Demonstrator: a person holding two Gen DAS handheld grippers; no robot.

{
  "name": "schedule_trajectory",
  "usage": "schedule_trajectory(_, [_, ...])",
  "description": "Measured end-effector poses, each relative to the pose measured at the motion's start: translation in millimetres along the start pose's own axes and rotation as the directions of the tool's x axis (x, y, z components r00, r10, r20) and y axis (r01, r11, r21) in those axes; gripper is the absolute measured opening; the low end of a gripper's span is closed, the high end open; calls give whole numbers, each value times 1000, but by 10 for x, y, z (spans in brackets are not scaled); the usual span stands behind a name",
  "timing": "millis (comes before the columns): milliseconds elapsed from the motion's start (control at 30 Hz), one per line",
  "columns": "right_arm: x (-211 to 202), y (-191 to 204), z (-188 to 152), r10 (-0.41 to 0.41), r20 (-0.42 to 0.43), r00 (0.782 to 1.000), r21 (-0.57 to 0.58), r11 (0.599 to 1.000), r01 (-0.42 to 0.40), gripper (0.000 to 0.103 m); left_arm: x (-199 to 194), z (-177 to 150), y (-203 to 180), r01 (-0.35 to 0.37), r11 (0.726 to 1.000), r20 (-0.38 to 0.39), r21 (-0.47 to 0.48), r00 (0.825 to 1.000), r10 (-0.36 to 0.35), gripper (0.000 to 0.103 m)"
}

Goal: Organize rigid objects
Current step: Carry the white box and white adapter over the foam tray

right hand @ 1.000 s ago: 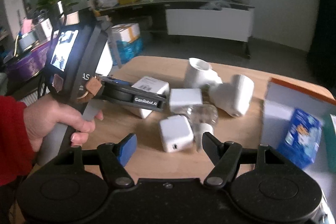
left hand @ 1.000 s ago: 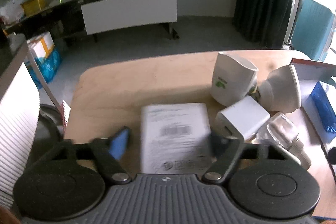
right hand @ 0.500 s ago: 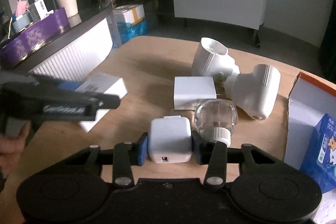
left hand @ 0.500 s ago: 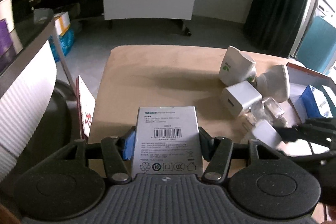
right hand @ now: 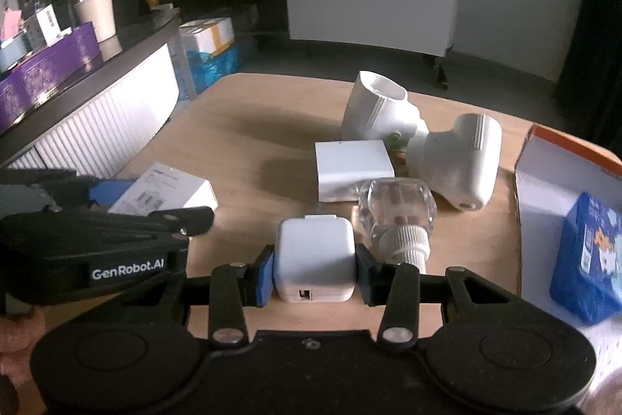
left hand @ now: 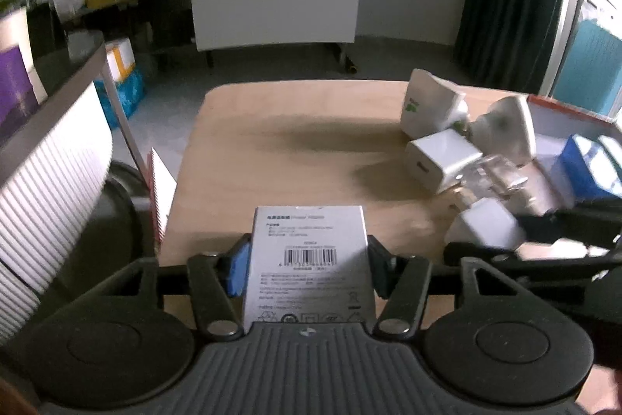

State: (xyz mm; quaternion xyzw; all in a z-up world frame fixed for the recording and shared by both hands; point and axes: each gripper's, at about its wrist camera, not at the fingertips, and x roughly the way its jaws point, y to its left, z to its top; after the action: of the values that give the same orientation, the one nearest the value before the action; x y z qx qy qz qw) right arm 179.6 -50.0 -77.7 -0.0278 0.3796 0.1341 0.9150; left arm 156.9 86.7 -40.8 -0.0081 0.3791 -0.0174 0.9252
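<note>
Both claws loaded over my table (right hand: 248, 127).
Left gripper (left hand: 307, 269) clamps the barcoded box (left hand: 309, 261) (label up); right gripper (right hand: 313, 273) clamps the white charger (right hand: 314, 259).

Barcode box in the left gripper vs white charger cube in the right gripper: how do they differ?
The barcode box is a flat rectangular carton with printed text; the charger cube is a plain, rounded cube.
The box is longer, sticking out well past the left gripper fingertips; the cube sits compactly within the right gripper.
The cube shows a port facing the camera; the box shows none.
Both are white and clamped.
</note>
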Motion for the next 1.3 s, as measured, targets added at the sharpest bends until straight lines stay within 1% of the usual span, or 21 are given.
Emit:
schedule_trajectory(167, [-227,58,-44,-12,23,1000,27,1000,11,51,-234,-11,0,-27,999,14,-41,1000,27,59])
schedule_trajectory(233, [-335,60,-53,2,29,1000,42,999,-3,51,-335,-22,-30,-40,998,21,-52,999,41,59])
schedule_trajectory(367, [-601,91,-76,3,61,998,41,999,-5,51,-556,-43,-78,-52,995,36,-83,998,55,59])
schedule_trajectory(600, [-1050,74,-182,-11,98,995,56,998,5,51,-892,-170,-210,-39,990,56,-134,997,46,59])
schedule_trajectory(800, [-1347,42,-324,-22,112,993,62,998,16,51,-1082,-246,-346,-12,989,68,-145,997,22,59])
schedule_trajectory(1000, [-1545,-59,-448,-37,124,992,70,997,28,51,-1184,-321,-516,11,990,80,-140,997,0,59])
schedule_trajectory(1300, [-1742,-248,-544,-65,138,988,87,995,53,51,-1217,-344,-651,34,990,80,-140,997,-23,59])
